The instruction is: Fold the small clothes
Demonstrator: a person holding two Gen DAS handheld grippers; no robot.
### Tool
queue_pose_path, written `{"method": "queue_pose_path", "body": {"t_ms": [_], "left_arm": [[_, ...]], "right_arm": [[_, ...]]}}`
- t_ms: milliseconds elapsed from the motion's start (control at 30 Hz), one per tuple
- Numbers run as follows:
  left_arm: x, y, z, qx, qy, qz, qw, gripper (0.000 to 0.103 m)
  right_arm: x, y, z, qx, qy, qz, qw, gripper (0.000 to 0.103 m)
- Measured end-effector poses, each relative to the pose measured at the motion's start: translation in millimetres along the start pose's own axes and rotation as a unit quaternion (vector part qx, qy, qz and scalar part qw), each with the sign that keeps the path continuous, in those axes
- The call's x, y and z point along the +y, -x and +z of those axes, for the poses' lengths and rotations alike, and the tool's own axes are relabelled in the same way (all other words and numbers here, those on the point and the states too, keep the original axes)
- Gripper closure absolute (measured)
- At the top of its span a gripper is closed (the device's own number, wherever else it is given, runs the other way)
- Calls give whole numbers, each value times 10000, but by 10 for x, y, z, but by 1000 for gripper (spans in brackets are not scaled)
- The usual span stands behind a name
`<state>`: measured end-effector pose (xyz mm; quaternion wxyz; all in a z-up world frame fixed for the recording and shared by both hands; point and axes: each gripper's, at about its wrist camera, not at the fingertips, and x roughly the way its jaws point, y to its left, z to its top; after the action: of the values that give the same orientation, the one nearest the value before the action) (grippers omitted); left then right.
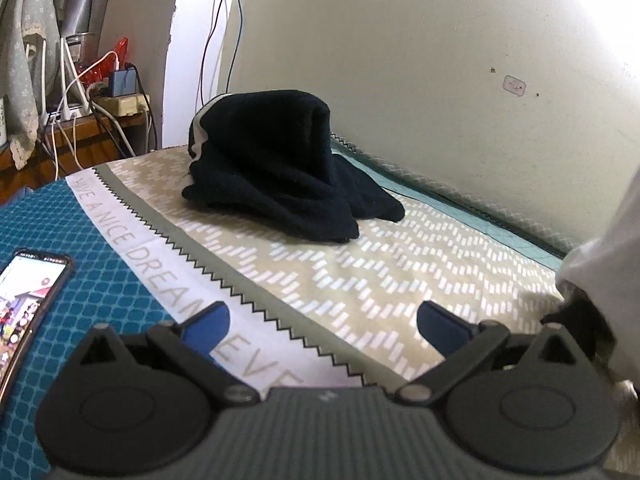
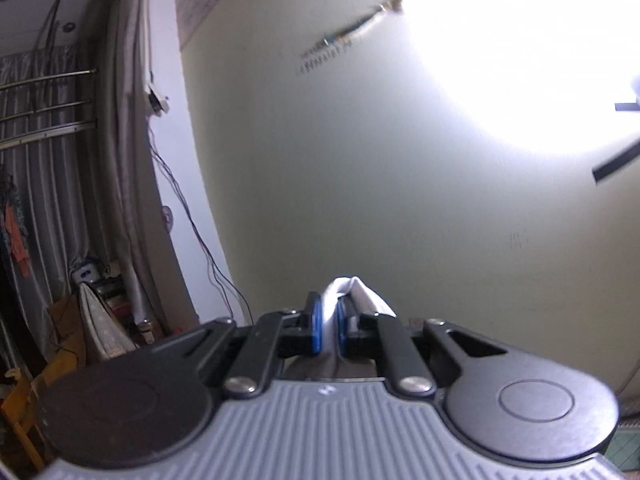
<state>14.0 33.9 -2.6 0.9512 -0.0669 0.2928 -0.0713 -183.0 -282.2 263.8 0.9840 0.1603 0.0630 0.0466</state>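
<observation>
A: Log entry. My right gripper [image 2: 327, 330] is clamped on a fold of thin white fabric garment [image 2: 352, 292], the blue pads [image 2: 316, 330] pinching it on both sides. The camera tilts up at the pale wall, so I judge I am holding the piece lifted off the bed to let it hang free before laying it flat

B: And the left?

A: My left gripper [image 1: 322, 322] is spread wide with nothing between its blue fingertips [image 1: 210, 322], low over the beige patterned bedsheet [image 1: 360, 272]. I keep it free, presumably to take a second corner. White cloth [image 1: 600, 248] hangs at the right edge of that view, probably the same garment, beside the claw and not between the fingers

B: Other clothes?

A: A dark navy knitted garment with a white stripe [image 1: 276, 160] sits heaped on the sheet ahead of the left claw, well apart from it, near the wall. A lit smartphone [image 1: 28, 300] lies on the teal blanket to the left
</observation>
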Motion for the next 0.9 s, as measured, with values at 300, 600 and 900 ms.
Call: {"method": "queue_pose_path", "body": {"t_ms": [300,600,900], "left_arm": [[27,1,2,7,22,28,10000,0],[39,16,-5,28,21,20,10000,0],[-43,7,-21,94,-254,-73,9996,0]], "right_arm": [[69,872,617,-1163,-168,551,9915,100],[-980,296,-586,924,1014,-2342,9625,44],[-1394,671,-1959,1962,-125,-1868,9625,44]]}}
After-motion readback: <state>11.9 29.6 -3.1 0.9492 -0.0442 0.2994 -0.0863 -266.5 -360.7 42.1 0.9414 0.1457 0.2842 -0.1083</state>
